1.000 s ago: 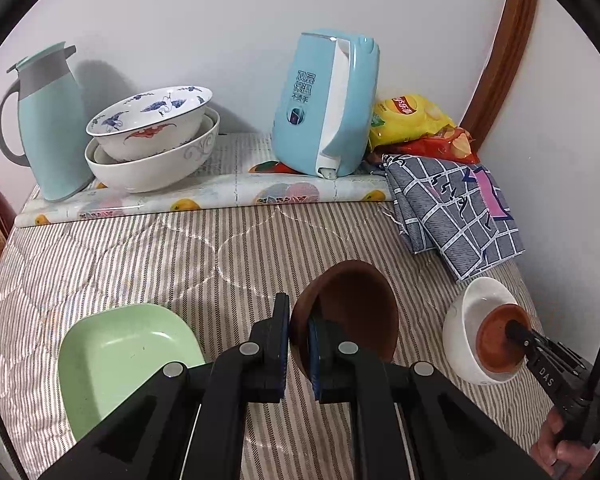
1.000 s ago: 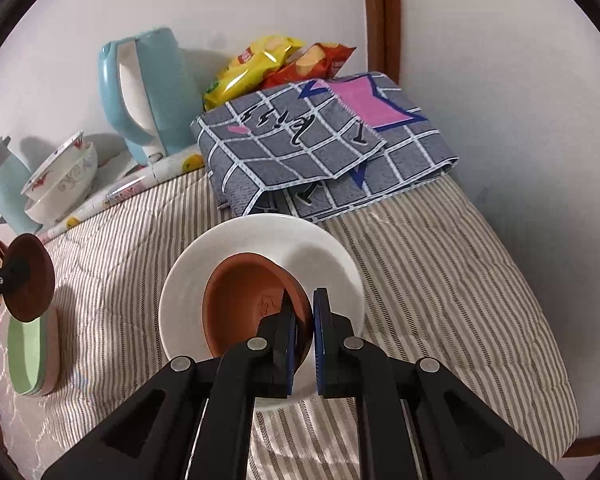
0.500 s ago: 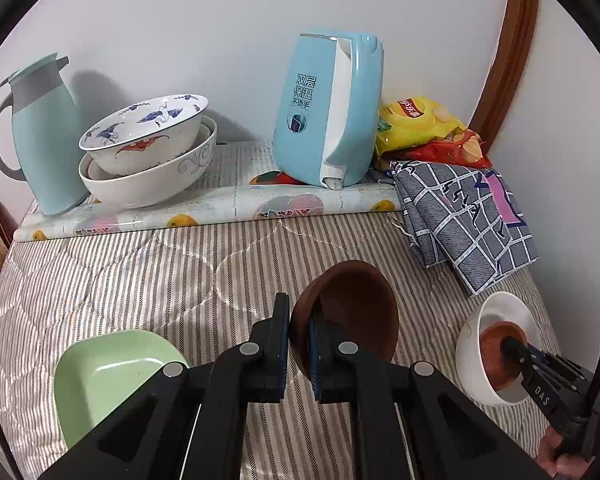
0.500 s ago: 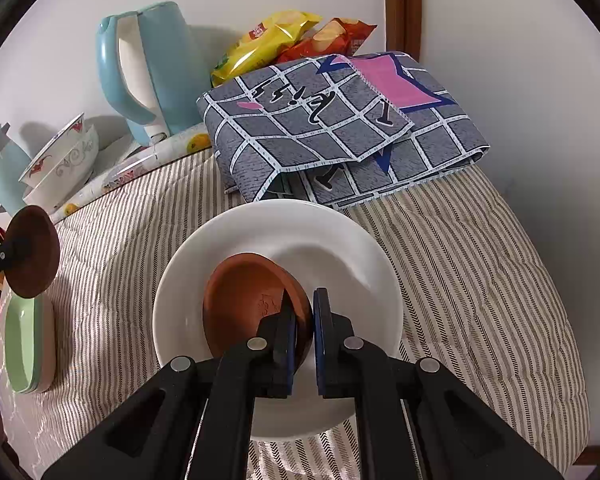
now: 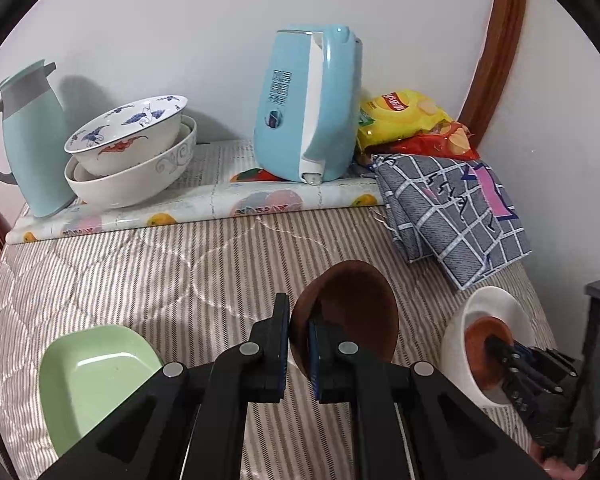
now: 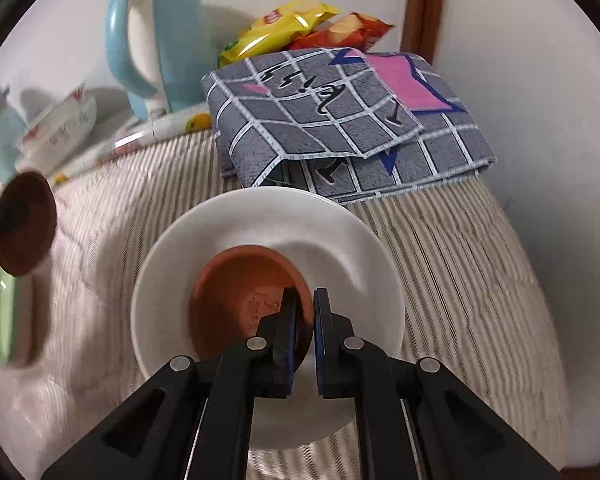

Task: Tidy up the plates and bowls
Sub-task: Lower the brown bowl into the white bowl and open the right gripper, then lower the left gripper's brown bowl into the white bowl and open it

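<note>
Gripping saucers [image 5: 352,308] [image 6: 240,300] with both jaws clenched; only the left view shows the green dish's [image 5: 88,376] hollow.

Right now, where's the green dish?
In the left wrist view the green dish sits low on the left of the striped cover, just left of the left gripper, which holds a dark brown bowl.

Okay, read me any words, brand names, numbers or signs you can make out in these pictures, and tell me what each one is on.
Yellow snack bag: a red brand logo, too small to read.
Blue kettle: a printed block of characters, too small to read.
Grey checked cloth: black script lettering, distorted and not readable.
Rolled fruit-print sheet: small lettering, too blurred to read.
Right gripper: no readable marking.
Nothing can be quoted with confidence.
</note>
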